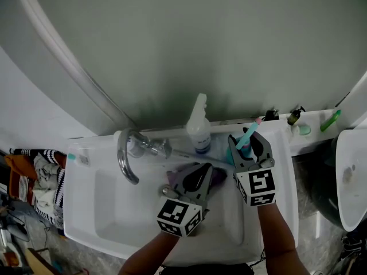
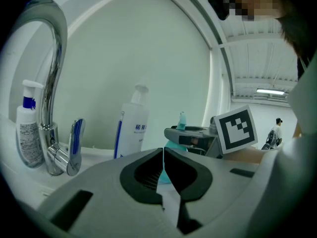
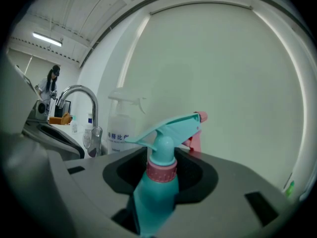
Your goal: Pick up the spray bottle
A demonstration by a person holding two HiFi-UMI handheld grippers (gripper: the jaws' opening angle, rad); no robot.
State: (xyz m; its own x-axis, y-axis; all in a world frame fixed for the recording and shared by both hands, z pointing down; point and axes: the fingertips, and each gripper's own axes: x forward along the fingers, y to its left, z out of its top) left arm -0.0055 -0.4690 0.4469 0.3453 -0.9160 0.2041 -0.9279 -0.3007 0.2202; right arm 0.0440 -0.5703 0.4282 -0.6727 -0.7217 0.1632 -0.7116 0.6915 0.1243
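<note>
Right gripper (image 1: 245, 142), right of centre in the head view: jaws clenched on the teal spray bottle (image 3: 157, 190), pads on the body below the pink collar, trigger head standing clear above them. The bottle is upright at the back right of the sink (image 1: 109, 216); base hidden, so cannot tell whether it rests on the rim. Left gripper (image 1: 198, 179), lower centre: jaws pressed together, nothing between them, idle over the basin. Judgement: grip made, lift still to do. To do it well: keep the squeeze firm, since the body looks like smooth plastic that narrows toward the collar; raise straight up with the bottle vertical; keep the trigger off the jaws; clear the white spray bottle (image 1: 199, 132) standing near on the left before any sideways move. Surface: white sink, chrome tap (image 1: 127, 156) left of centre. Farther: a small dark bottle (image 1: 294, 117) on the ledge at upper right, striped cloth (image 1: 28, 176) at the far left edge, plain grey-green wall (image 1: 200, 44) filling the upper frame
</note>
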